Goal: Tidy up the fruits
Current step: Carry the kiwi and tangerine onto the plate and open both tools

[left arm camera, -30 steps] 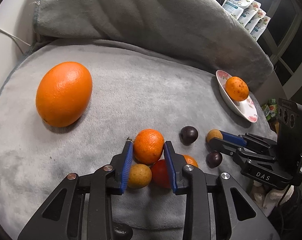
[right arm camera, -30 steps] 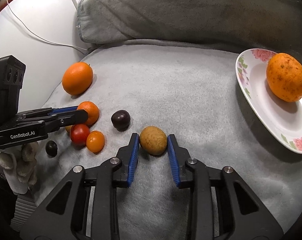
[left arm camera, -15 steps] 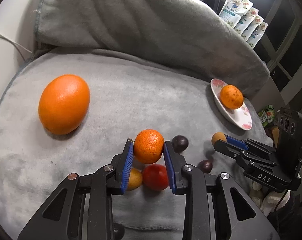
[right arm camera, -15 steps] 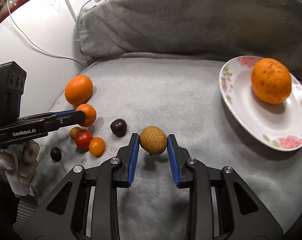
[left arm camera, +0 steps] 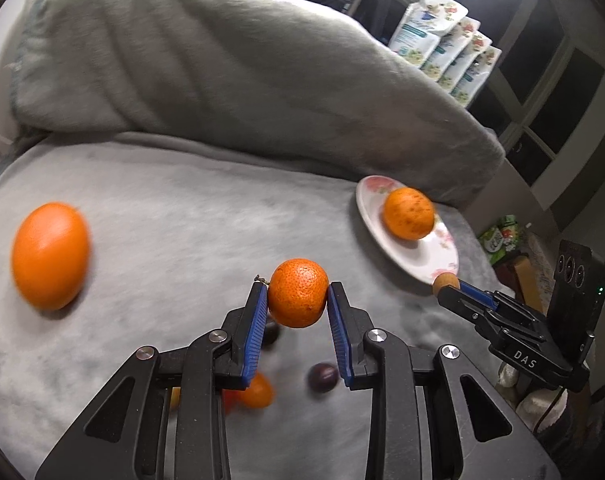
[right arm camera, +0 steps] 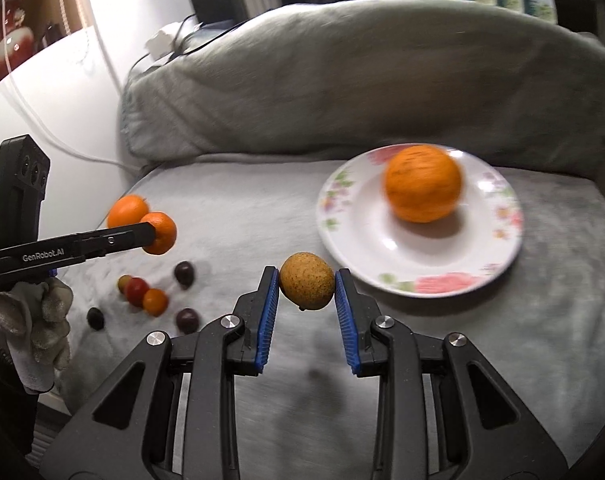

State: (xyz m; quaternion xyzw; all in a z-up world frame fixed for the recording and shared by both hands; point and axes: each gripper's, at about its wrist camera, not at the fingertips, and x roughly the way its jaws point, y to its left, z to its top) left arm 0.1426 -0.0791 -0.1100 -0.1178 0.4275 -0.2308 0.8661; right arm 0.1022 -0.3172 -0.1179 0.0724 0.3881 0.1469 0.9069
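Note:
My left gripper (left arm camera: 298,300) is shut on a small tangerine (left arm camera: 298,293) and holds it above the grey blanket; it also shows in the right wrist view (right arm camera: 160,233). My right gripper (right arm camera: 307,288) is shut on a small tan fruit (right arm camera: 307,286), lifted just in front of the floral plate (right arm camera: 366,256). The plate holds a speckled orange (right arm camera: 422,182) and also shows in the left wrist view (left arm camera: 372,216). A large orange (left arm camera: 49,255) lies at the left. Small fruits remain on the blanket: dark plums (right arm camera: 184,273), a red tomato (right arm camera: 136,288), a small orange fruit (right arm camera: 155,301).
A grey pillow (left arm camera: 222,76) rises behind the blanket (left arm camera: 174,216). Pouches (left arm camera: 442,40) stand at the back right. A white wall with a cable (right arm camera: 54,136) is at the left. A gloved hand (right arm camera: 30,320) holds the left gripper.
Both grippers have lifted their fruits off the blanket and moved toward the plate. The small fruits stay behind on the blanket.

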